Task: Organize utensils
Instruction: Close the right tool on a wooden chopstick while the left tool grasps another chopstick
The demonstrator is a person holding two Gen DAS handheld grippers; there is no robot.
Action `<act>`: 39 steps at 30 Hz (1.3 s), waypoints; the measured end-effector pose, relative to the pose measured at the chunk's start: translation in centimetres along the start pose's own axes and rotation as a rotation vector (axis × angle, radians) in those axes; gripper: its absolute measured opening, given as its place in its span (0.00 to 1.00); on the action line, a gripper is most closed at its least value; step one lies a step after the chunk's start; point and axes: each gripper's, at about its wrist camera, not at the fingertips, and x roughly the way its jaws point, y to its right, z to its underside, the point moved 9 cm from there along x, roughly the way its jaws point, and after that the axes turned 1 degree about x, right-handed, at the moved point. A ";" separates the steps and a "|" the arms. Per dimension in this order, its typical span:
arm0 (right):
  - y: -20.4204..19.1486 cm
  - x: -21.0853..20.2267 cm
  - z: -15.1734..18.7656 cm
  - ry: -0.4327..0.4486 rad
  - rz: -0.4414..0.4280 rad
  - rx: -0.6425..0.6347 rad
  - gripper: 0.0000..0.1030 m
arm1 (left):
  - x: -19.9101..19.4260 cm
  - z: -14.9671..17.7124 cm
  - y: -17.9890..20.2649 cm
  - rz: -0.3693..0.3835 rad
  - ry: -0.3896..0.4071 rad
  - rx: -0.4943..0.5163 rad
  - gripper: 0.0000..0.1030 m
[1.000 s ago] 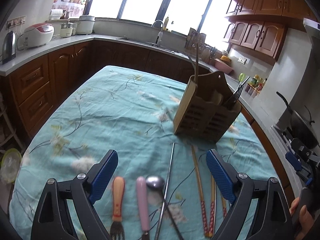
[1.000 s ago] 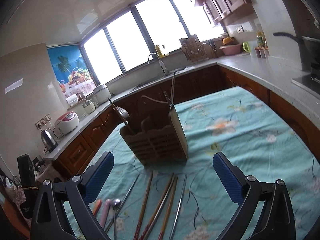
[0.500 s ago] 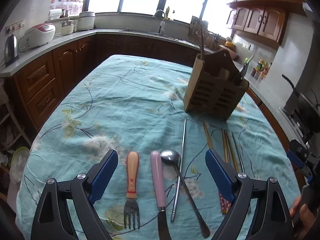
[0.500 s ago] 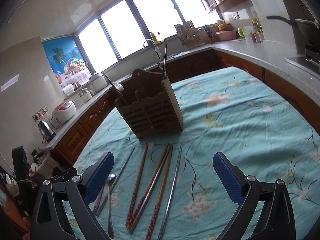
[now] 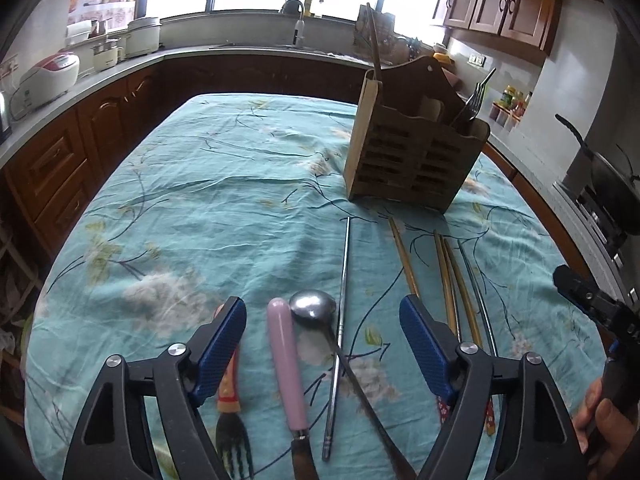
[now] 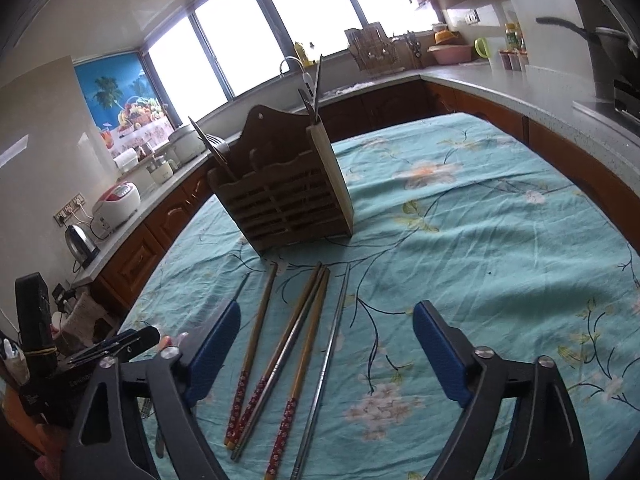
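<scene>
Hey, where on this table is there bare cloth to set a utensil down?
Bare tablecloth stretches left of the wooden utensil caddy, toward the counter cabinets, and also right of the caddy in the right wrist view. It is crowded in front of the caddy: chopsticks, spoon, pink-handled knife and fork lie side by side.

Teal floral tablecloth [image 5: 224, 184], pink knife handle [image 5: 286, 364]

A wooden utensil holder [image 5: 416, 152] stands on a tablecloth [image 5: 224, 200]. In front of it lie, left to right, a fork [image 5: 230, 420], a knife [image 5: 290, 376], a spoon [image 5: 316, 308], and chopsticks [image 6: 280, 352] side by side.
</scene>
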 end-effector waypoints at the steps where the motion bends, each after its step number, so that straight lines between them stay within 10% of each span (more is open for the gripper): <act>1: 0.1 0.2 0.1 -0.007 0.004 0.001 0.77 | 0.4 -0.2 0.1 0.003 -0.006 0.002 0.71; 33: 1.6 12.5 -0.2 -0.293 0.121 -0.145 0.15 | 17.5 -6.0 6.5 0.048 -0.243 0.140 0.34; 39: 1.3 12.8 -0.3 -0.300 0.128 -0.195 0.14 | 18.5 -6.0 7.8 0.039 -0.236 0.185 0.06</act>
